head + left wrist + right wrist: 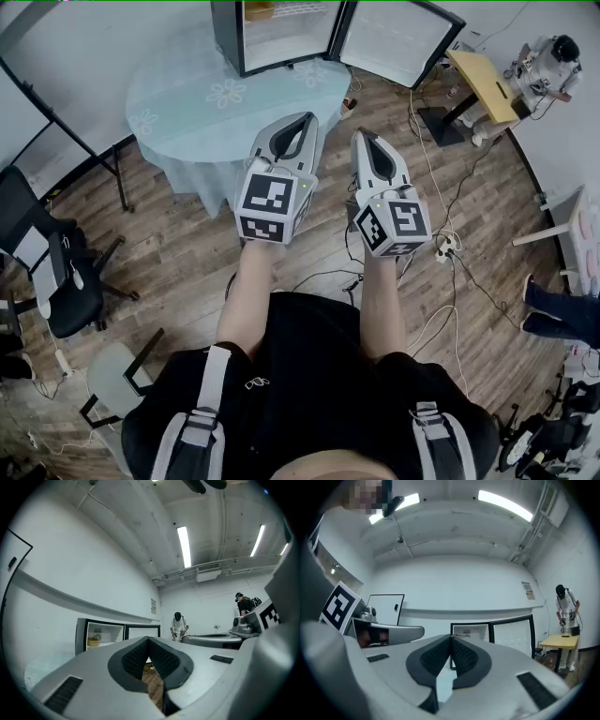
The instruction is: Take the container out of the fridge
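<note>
Two grey handheld grippers with marker cubes are held side by side before a person in a black top, above a brown wooden plank floor (187, 244). In the head view, the left gripper (305, 117) and the right gripper (359, 133) are pointed toward a round table covered in a pale blue flowered cloth (187, 103). On the far side of that table a small black-framed fridge (230, 37) is seen, with its white-lined door (389, 37) swung wide open to the right.

The jaws are only partly shown from the head; their state is given by the gripper views. In the left gripper view, the ribbed black pads of the left gripper (149, 639) are seen meeting at the tips, with nothing between them. In the right gripper view, the right gripper (451, 638) is likewise closed and empty.

The container, a pale yellow tub (93, 642), is best shown in the left gripper view, on a shelf at the left inside the fridge (105, 637), well apart from both grippers. In the head view only its edge (258, 11) is caught at the top of the picture. In the right gripper view the fridge (468, 630) is partly blocked by the jaws and the tub cannot be made out.
</note>
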`<state>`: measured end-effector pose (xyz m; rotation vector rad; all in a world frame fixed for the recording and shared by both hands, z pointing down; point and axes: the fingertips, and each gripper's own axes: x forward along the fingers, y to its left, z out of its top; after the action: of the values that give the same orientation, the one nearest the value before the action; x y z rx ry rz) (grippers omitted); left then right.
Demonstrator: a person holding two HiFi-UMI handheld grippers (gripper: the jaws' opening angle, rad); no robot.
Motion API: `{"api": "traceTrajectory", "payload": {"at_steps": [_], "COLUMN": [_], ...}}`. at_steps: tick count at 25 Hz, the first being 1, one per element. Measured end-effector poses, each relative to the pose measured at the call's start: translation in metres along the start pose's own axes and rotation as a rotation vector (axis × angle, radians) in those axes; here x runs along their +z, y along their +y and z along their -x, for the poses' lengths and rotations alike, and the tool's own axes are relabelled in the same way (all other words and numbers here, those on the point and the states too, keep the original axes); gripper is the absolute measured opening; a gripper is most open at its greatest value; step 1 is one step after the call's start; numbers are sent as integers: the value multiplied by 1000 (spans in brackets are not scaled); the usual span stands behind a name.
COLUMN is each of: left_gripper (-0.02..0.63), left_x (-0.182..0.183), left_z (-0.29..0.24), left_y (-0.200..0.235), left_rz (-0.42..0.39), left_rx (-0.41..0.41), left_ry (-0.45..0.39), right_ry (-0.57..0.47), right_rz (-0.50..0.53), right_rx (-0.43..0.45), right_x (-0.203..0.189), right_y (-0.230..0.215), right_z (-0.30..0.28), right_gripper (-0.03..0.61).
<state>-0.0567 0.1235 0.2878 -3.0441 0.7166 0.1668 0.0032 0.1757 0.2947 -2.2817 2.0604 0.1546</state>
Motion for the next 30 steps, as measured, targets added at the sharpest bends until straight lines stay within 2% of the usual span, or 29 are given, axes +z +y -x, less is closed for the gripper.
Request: {"api": "traceTrajectory", "payload": {"at_steps": [11,15,24,30], "left_gripper": [0,0,1,1], "left_x": [-5,-14,-32,-38], "left_z": [12,13,0,-14], "left_y": [6,7,25,36], "left_rz": [20,39,89,95], "left_rx": [1,-6,-20,-8], "left_ry": [16,31,48,64], "right_ry": [32,21,103,103], "right_rz": [1,-38,-34,-41], "right_rx": [12,8,-21,-56], "right_x": [-9,-15,-46,-43], "right_y": [14,15,13,-8], "right_z": [2,5,-4,-8], "right_gripper": [5,5,6,6]}}
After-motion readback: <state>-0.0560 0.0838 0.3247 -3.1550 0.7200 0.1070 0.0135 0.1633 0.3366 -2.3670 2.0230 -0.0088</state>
